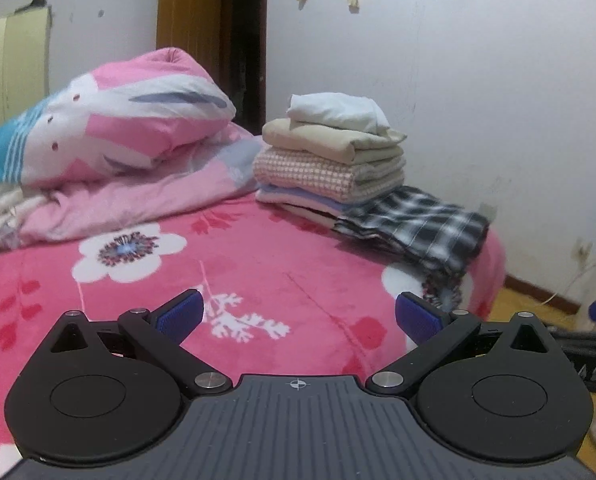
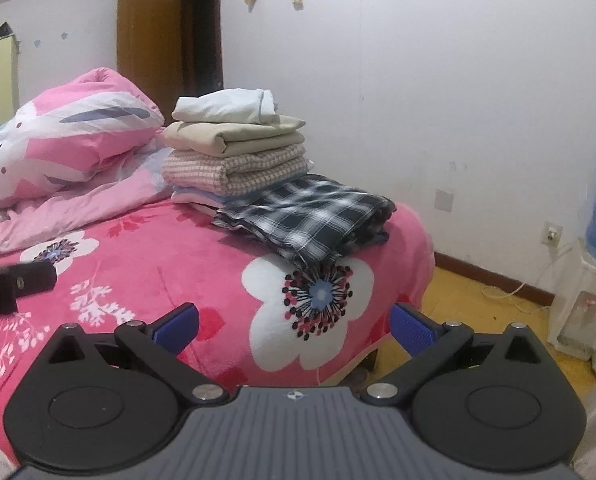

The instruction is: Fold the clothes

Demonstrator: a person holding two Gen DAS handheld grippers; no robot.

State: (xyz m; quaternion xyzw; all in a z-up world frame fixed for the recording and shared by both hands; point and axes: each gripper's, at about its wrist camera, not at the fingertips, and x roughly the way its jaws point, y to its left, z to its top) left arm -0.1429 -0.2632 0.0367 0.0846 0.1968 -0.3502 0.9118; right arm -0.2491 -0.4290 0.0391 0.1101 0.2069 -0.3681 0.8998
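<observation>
I am holding the left gripper (image 1: pixel 299 317) and right gripper (image 2: pixel 294 317) spread wide and gripping nothing, hovering over the pink bedspread (image 1: pixel 238 272). Farther off, the plaid garment (image 2: pixel 310 210) is lying folded near the bed's far corner, touching the stack (image 2: pixel 234 152) of folded clothes. A quilt (image 1: pixel 130 128) is bunching beside it.

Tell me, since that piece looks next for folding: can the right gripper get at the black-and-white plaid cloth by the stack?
Probably yes. The right gripper is open, and only bare pink floral blanket lies between it and the black-and-white plaid cloth.
</observation>
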